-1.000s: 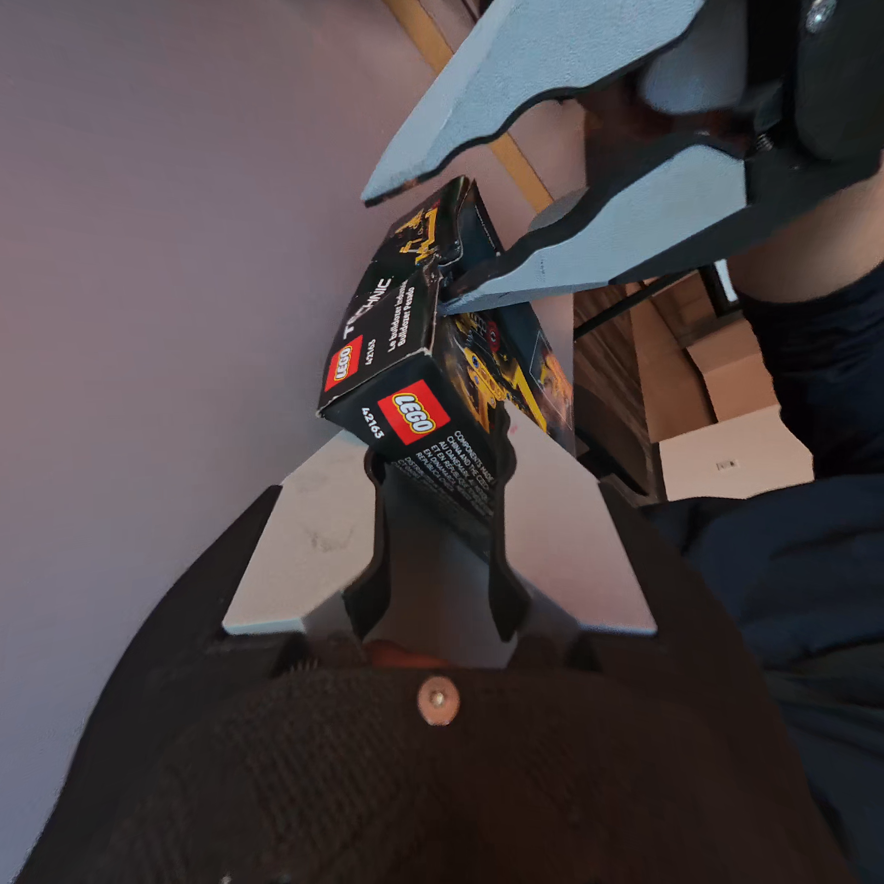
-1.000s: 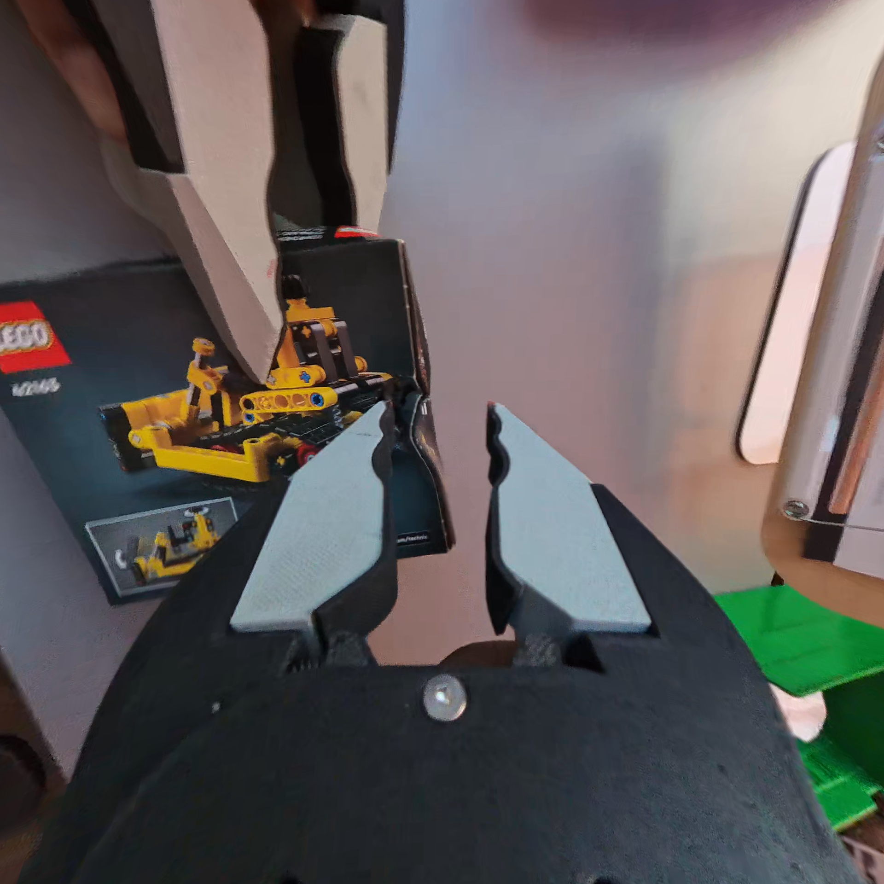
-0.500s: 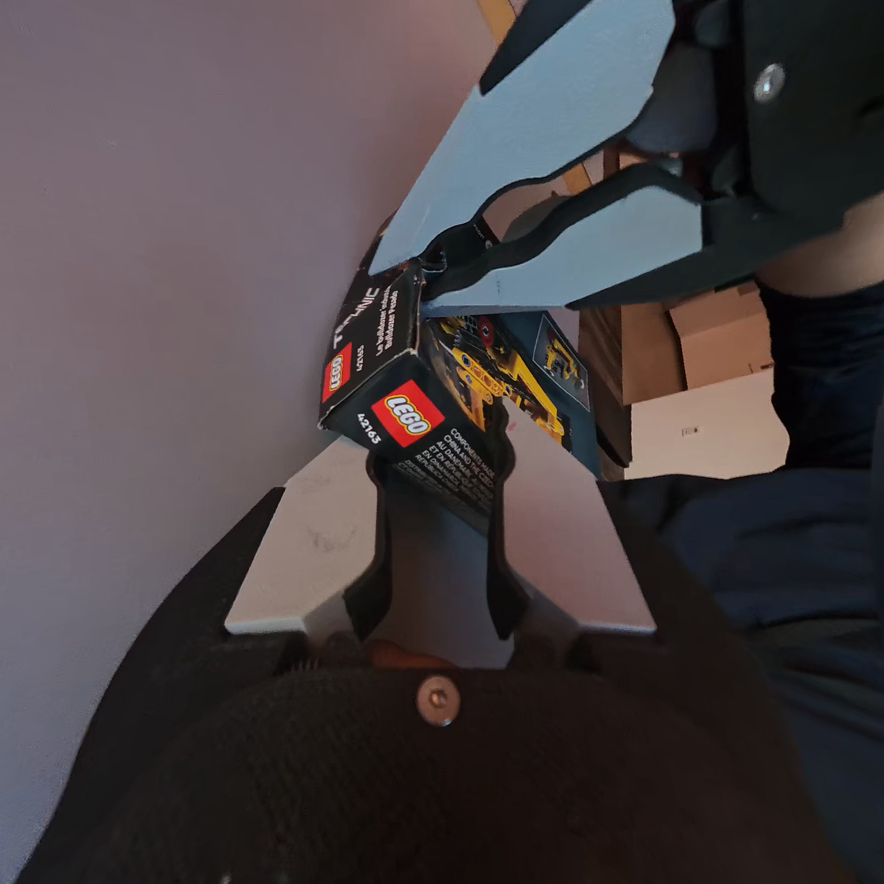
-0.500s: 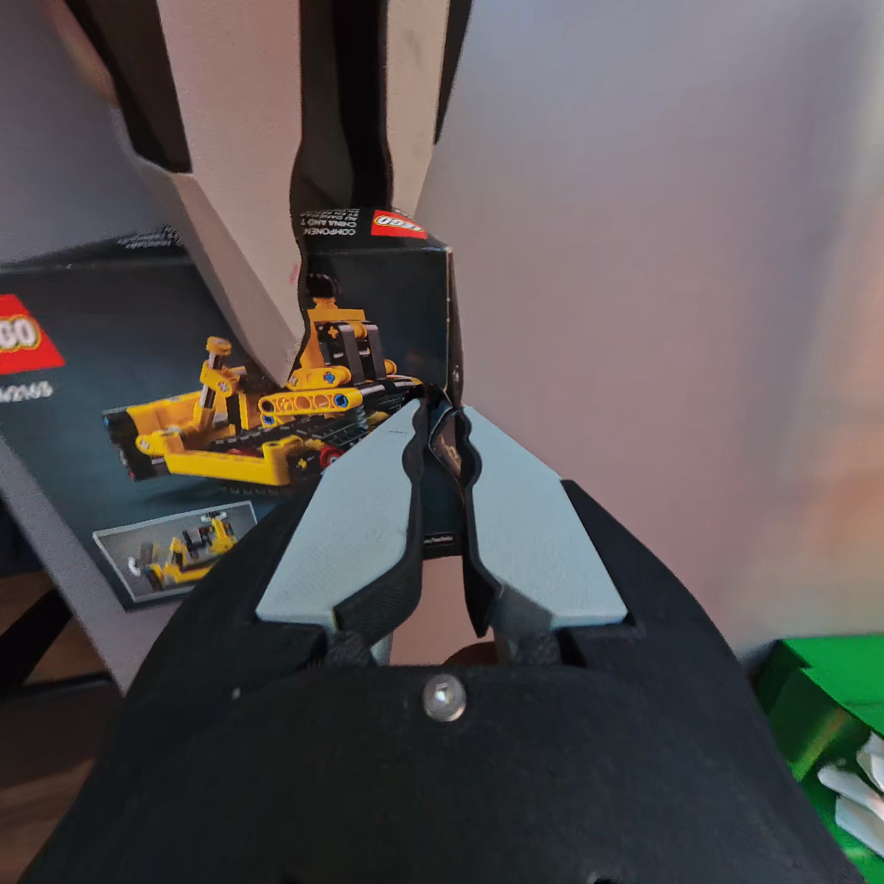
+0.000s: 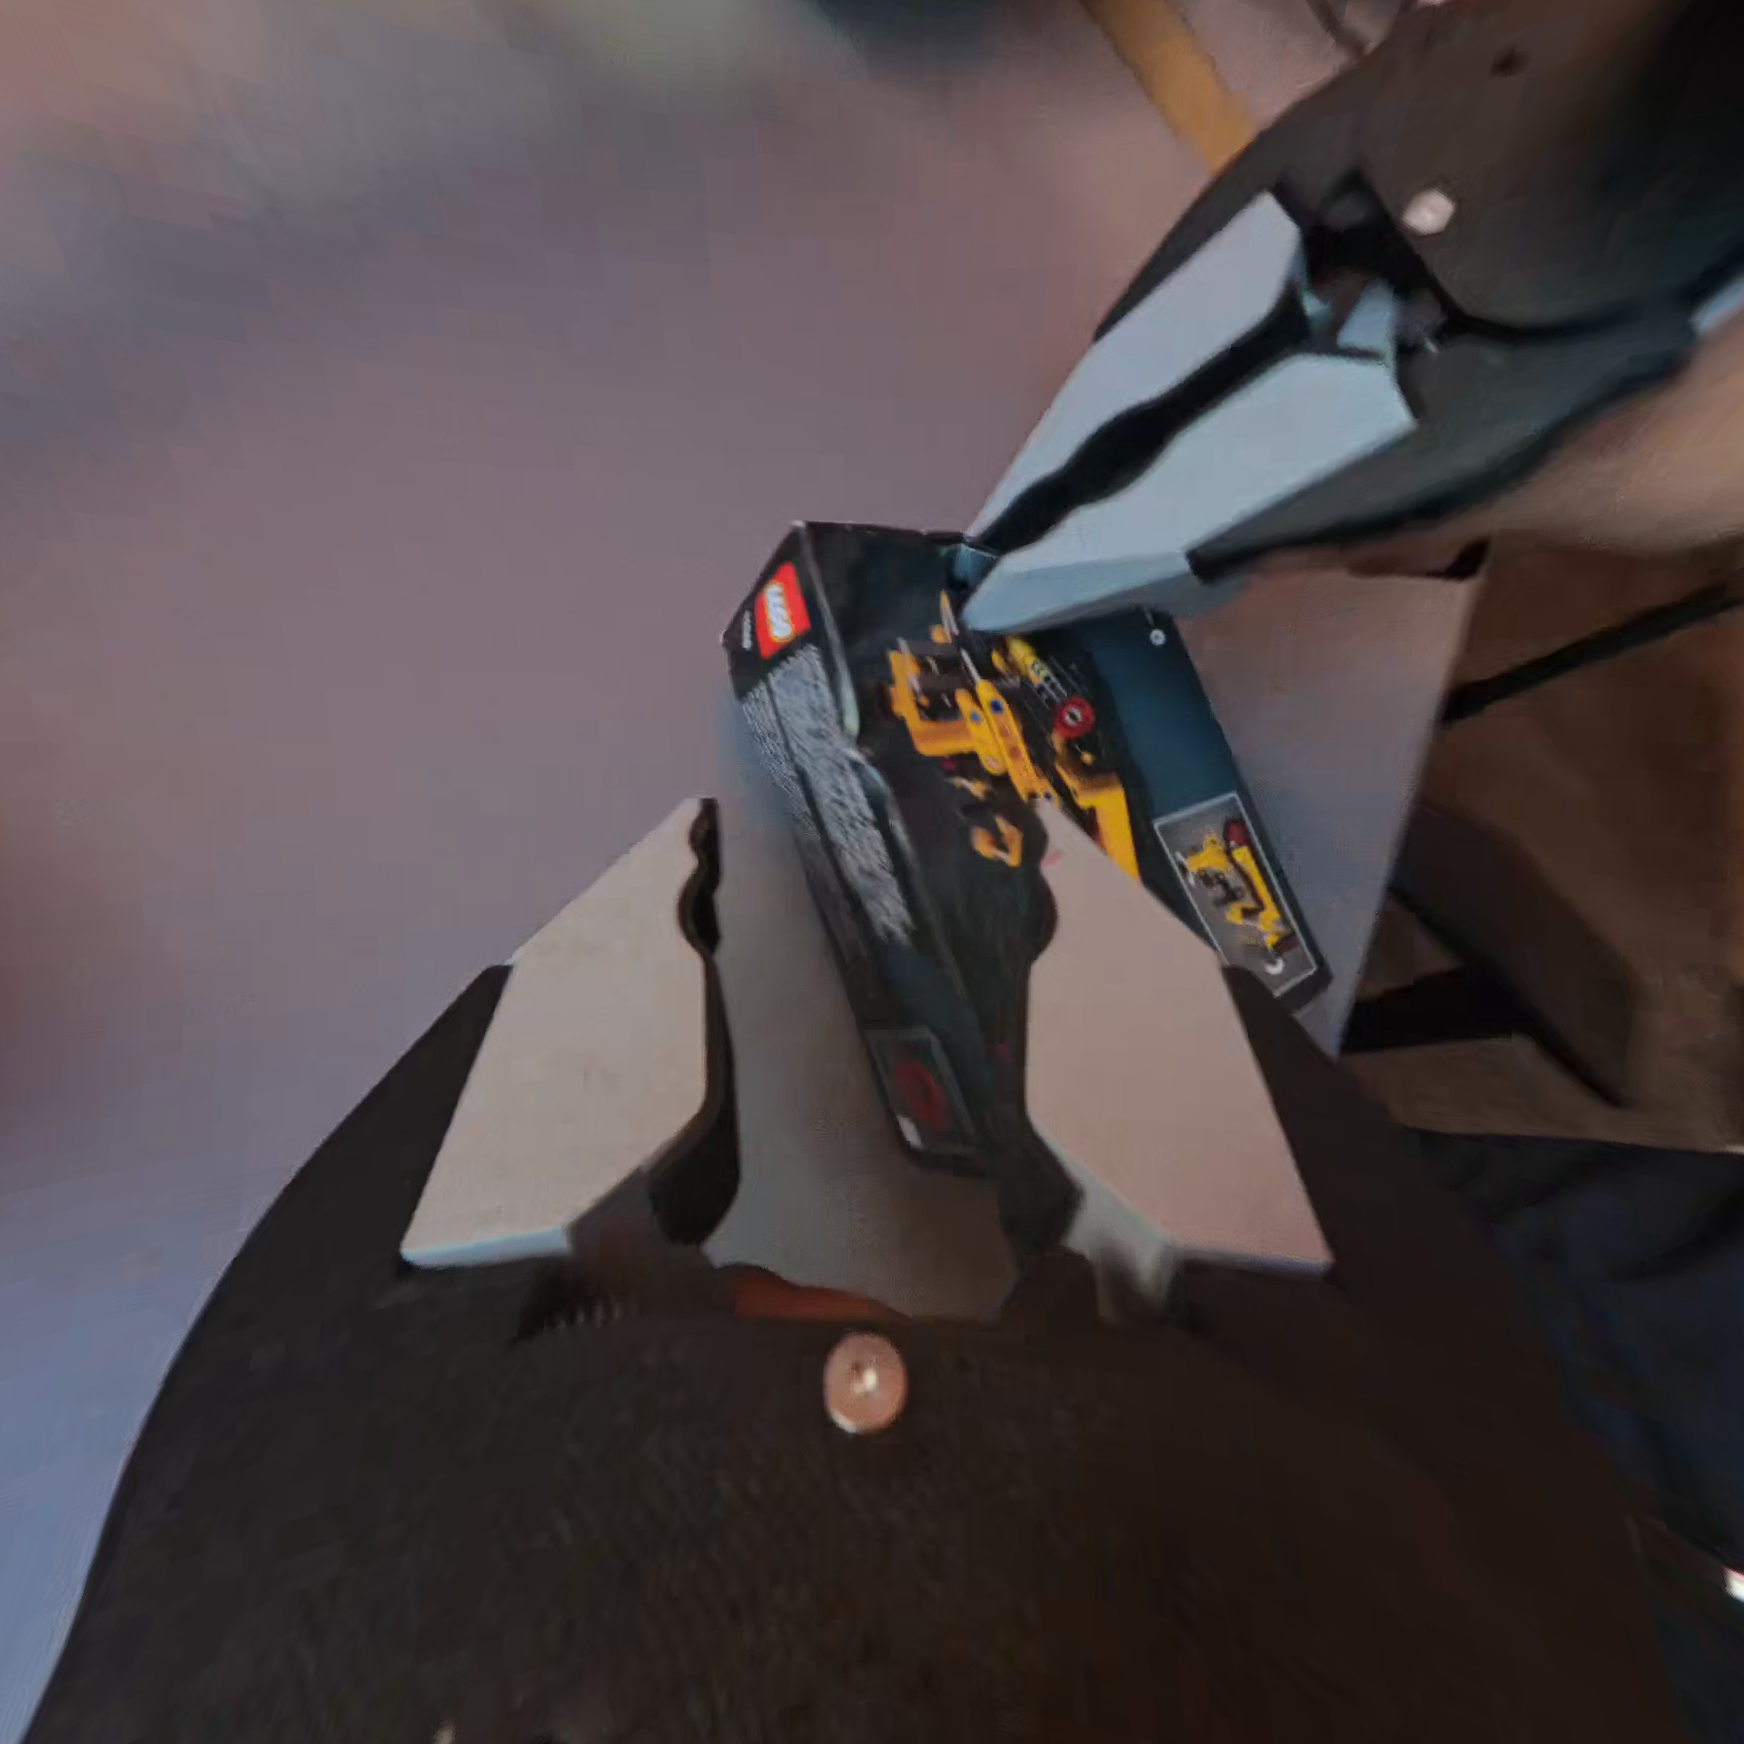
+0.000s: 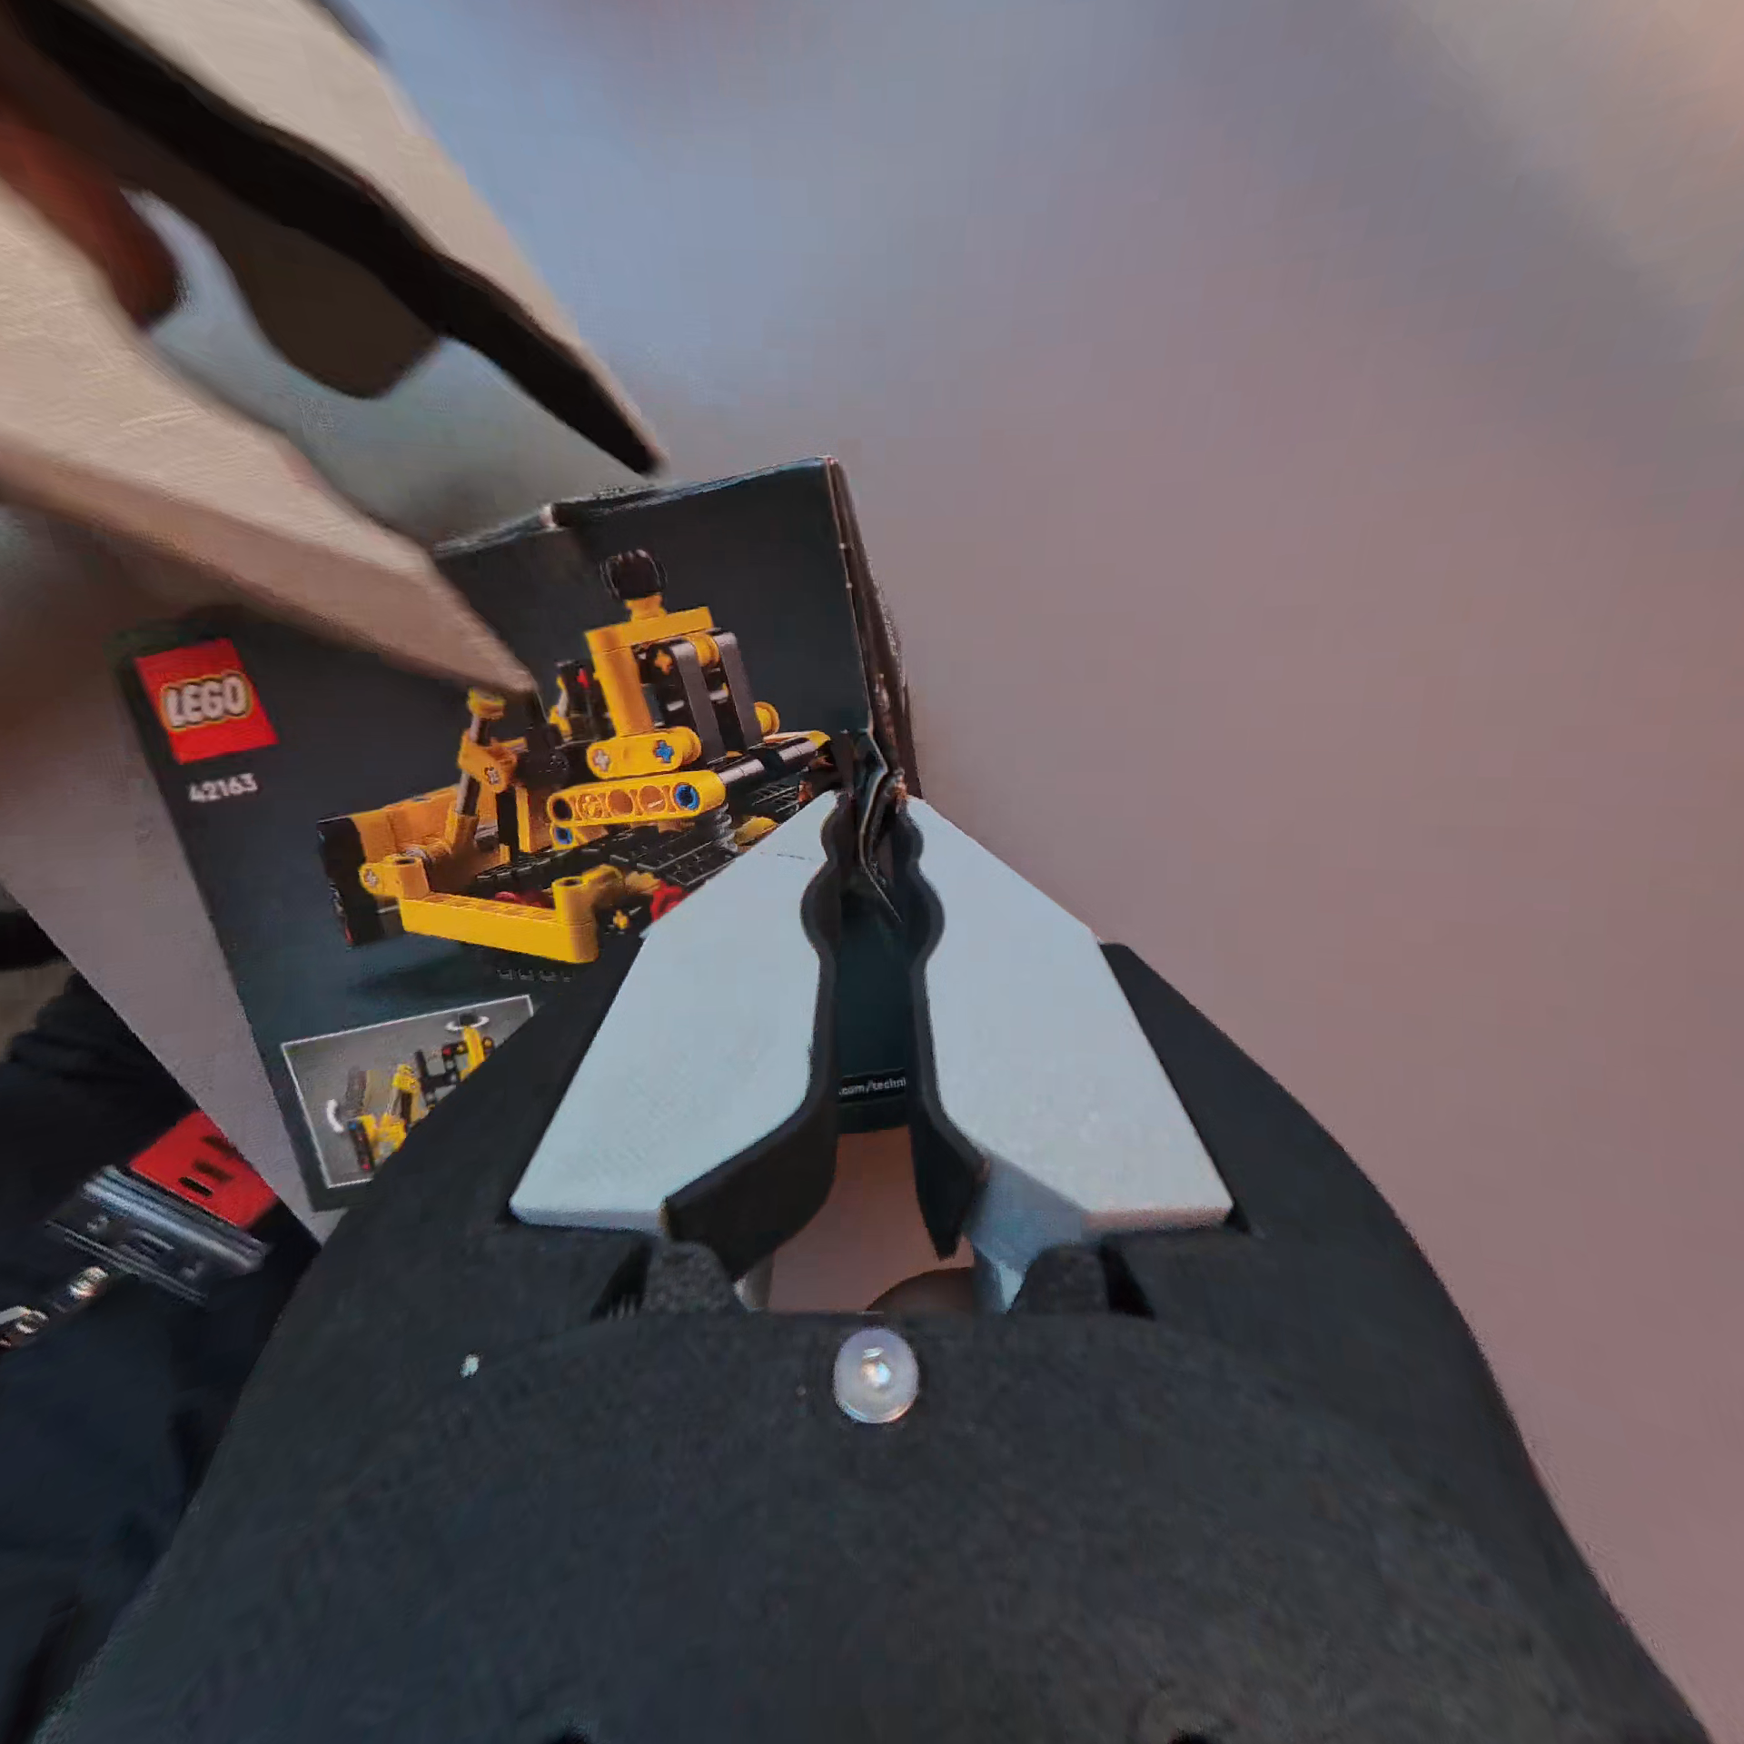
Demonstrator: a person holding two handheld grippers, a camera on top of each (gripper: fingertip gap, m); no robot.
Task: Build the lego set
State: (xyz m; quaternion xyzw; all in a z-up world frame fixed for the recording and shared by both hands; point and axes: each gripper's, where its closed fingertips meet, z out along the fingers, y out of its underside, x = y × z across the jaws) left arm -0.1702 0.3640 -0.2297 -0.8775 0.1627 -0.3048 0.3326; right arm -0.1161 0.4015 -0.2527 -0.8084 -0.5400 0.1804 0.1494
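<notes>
Two grippers share one Lego box, held up off any surface.

Left wrist view: the left gripper (image 5: 873, 830) has its fingers spread wide, and the dark Lego box (image 5: 953, 830) sits tilted between them, leaning against the right finger; the right gripper (image 5: 972, 585) pinches the box's far corner.
Right wrist view: the right gripper (image 6: 873, 812) is clamped together on the box's (image 6: 585, 802) torn flap at its right edge, with the left gripper (image 6: 585, 566) at upper left, one finger touching the box front.
</notes>
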